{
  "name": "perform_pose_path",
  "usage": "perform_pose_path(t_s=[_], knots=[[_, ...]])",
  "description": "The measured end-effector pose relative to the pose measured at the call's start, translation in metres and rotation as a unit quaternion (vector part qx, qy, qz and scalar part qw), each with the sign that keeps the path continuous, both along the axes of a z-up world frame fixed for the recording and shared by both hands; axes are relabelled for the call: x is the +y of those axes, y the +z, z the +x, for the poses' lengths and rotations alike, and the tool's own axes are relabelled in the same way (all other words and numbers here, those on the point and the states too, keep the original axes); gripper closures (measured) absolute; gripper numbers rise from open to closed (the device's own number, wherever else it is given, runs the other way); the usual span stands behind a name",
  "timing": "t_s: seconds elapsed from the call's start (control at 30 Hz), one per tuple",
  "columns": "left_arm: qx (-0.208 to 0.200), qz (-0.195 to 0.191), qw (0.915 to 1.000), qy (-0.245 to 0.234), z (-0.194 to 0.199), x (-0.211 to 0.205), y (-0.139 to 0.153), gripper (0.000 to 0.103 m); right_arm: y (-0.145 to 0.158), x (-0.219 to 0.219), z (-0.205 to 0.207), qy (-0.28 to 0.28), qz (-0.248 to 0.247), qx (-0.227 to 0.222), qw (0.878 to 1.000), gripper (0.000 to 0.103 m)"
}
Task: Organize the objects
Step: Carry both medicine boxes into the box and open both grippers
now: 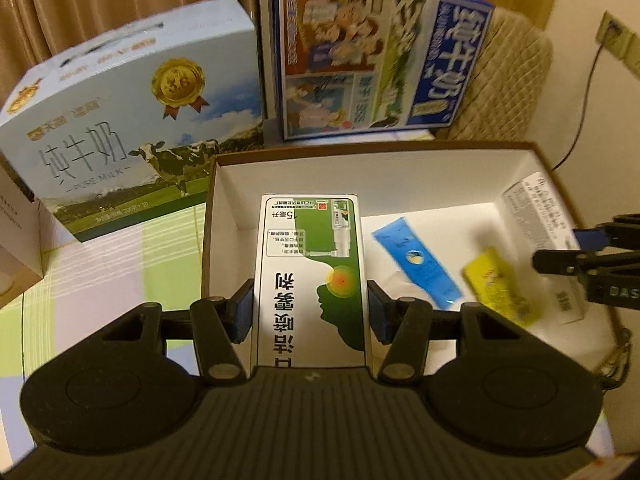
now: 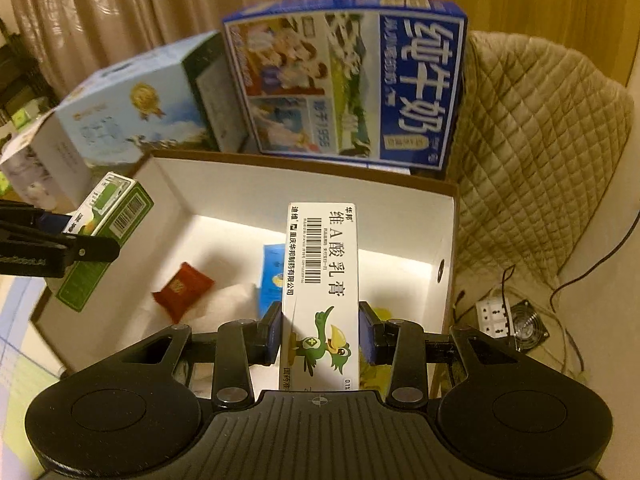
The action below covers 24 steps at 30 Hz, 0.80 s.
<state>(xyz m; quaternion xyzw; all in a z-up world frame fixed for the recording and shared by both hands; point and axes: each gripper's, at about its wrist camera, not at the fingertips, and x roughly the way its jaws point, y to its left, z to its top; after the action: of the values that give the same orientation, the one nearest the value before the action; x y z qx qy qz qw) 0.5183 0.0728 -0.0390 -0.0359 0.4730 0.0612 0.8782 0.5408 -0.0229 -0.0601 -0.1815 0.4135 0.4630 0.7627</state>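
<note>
My left gripper (image 1: 311,312) is shut on a green and white spray box (image 1: 312,264), held over the left part of an open cardboard box (image 1: 360,148) with white inner walls. My right gripper (image 2: 320,332) is shut on a white ointment box (image 2: 320,272) with a green bird on it, over the right part of the same open box (image 2: 280,188). On its floor lie a blue tube (image 1: 416,268), a yellow sachet (image 1: 500,284) and a red sachet (image 2: 182,290). Each wrist view catches the other gripper at its edge: the right gripper (image 1: 568,250) and the left gripper (image 2: 68,236).
Two milk cartons stand behind the open box: a pale one with cows (image 1: 132,128) and a blue one (image 1: 372,56). A quilted seat cover (image 2: 532,160) is to the right, with a power strip (image 2: 494,316), a small fan (image 2: 528,324) and cables below. A checked cloth (image 1: 120,272) covers the table.
</note>
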Motion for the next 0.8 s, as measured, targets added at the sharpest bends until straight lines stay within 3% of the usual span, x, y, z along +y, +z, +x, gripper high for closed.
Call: perform_pose_path(t_s=[0.37,0.5,0.8], knots=[[0.034,0.036,0.9988,-0.003,0.036,0.003,-0.032,0.052,-0.017,0.02,0.015,0.002,-0.023,0.007,1.0,0.068],[0.024,0.041,0.9989,-0.005,0.043,0.002,-0.033,0.056,-0.017,0.023,0.02,-0.001,-0.025,0.01,1.0,0.068],[0.019,0.038,0.999,-0.009,0.045,0.0,-0.032,0.05,-0.018,0.027,0.023,-0.006,-0.015,0.032,0.999,0.068]])
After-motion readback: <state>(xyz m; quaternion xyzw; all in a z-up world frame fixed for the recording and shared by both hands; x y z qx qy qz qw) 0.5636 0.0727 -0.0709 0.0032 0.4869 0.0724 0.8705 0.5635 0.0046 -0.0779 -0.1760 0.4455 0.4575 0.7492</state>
